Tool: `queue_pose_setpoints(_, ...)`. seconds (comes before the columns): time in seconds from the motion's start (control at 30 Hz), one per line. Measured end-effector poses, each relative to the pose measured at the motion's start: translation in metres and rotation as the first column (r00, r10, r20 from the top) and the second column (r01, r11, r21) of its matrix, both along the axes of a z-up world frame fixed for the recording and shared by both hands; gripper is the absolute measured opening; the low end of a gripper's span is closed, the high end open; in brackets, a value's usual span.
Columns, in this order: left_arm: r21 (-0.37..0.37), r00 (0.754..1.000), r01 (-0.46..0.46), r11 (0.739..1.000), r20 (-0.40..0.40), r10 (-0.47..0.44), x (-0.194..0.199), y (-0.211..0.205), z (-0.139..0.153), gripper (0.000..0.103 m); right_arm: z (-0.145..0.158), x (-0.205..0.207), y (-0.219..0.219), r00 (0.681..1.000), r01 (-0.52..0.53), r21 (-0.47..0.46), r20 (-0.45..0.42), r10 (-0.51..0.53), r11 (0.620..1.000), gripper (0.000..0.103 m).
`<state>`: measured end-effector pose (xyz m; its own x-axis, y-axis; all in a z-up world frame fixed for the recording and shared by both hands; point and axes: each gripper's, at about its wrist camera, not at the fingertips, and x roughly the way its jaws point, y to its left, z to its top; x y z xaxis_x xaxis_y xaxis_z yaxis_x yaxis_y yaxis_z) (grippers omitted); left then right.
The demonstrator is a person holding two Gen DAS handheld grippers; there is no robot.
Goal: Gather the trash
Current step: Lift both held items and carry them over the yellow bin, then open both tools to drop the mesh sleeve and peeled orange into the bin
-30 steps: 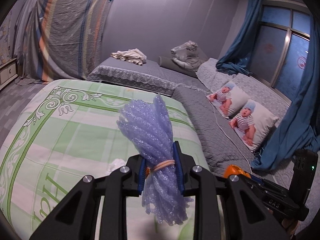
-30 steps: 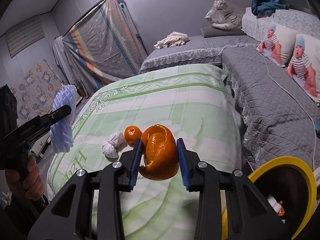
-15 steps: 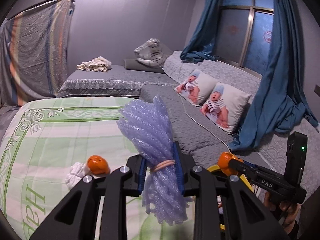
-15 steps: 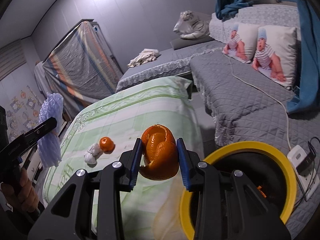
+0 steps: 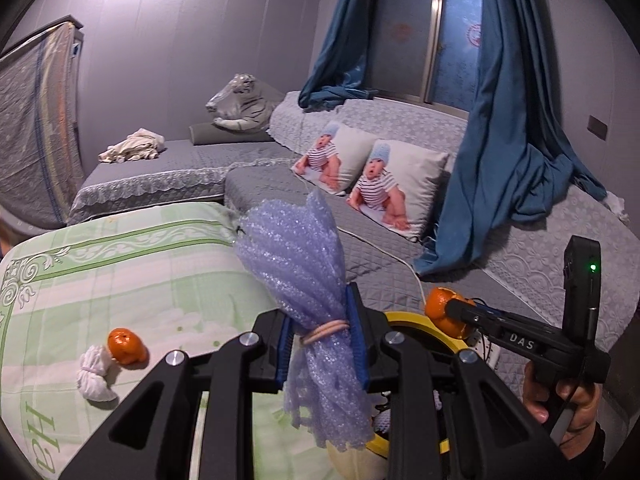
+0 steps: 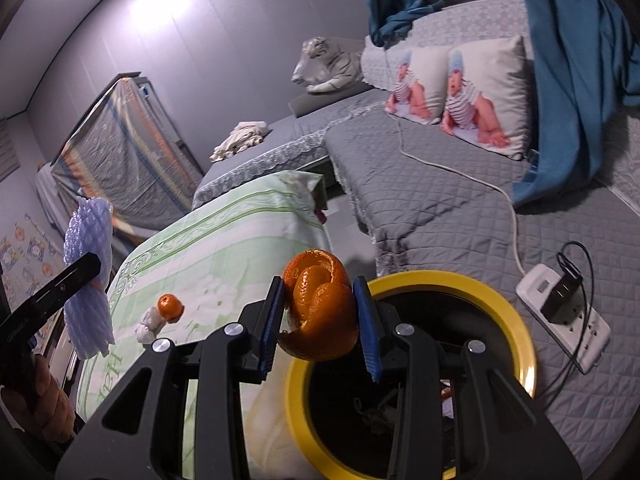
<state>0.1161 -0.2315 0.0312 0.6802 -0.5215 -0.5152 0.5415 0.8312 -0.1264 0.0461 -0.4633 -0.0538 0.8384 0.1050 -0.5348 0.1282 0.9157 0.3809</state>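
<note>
My left gripper (image 5: pixel 322 340) is shut on a purple foam net bundle (image 5: pixel 304 264) tied with a rubber band; it also shows in the right wrist view (image 6: pixel 86 280). My right gripper (image 6: pixel 320 320) is shut on an orange peel (image 6: pixel 320 308) and holds it over the near rim of a yellow-rimmed black bin (image 6: pixel 496 312). In the left wrist view the peel (image 5: pixel 442 312) hangs above the bin's rim (image 5: pixel 404 318). A small orange (image 5: pixel 126 346) and a white crumpled tissue (image 5: pixel 94 376) lie together on the green patterned bed (image 5: pixel 120 272).
Grey quilted mattresses (image 6: pixel 440 200) lie beyond the bin, with two baby-print pillows (image 6: pixel 476 92) and a toy tiger (image 6: pixel 326 66). A white power strip (image 6: pixel 568 312) with a plugged charger lies on the mattress right of the bin. Blue curtains (image 5: pixel 500 140) hang at right.
Both grippers have swung right, from over the green bed toward the bin. The orange peel now hangs over the bin's rim; the foam net is beside it.
</note>
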Motion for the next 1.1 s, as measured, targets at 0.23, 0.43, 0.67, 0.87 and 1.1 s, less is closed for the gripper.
queue_pose_setpoints(0.23, 0.018, 0.997, 0.078, 0.997, -0.011, -0.078, -0.007, -0.036, -0.010, 0.023, -0.011, -0.010, -0.020, 0.999, 0.043, -0.001, -0.014, -0.043, 0.999, 0.033)
queue_pose_setpoints(0.43, 0.034, 0.992, 0.123, 0.992, -0.026, -0.122, -0.011, -0.054, -0.024, 0.023, -0.023, -0.011, -0.033, 0.997, 0.068, 0.015, -0.034, -0.068, 0.998, 0.033)
queue_pose_setpoints(0.67, 0.050, 0.987, 0.147, 0.988, -0.065, -0.144, -0.007, -0.069, -0.040, 0.023, -0.043, -0.005, -0.045, 0.994, 0.088, 0.043, -0.069, -0.084, 0.995, 0.033)
queue_pose_setpoints(0.87, 0.061, 0.984, 0.165, 0.984, -0.085, -0.160, -0.004, -0.079, -0.053, 0.023, -0.053, 0.002, -0.051, 0.992, 0.100, 0.056, -0.088, -0.095, 0.993, 0.033)
queue_pose_setpoints(1.1, 0.063, 0.968, 0.209, 0.976, -0.158, -0.197, 0.005, -0.095, -0.083, 0.023, -0.067, 0.008, -0.060, 0.986, 0.123, 0.057, -0.118, -0.116, 0.991, 0.034)
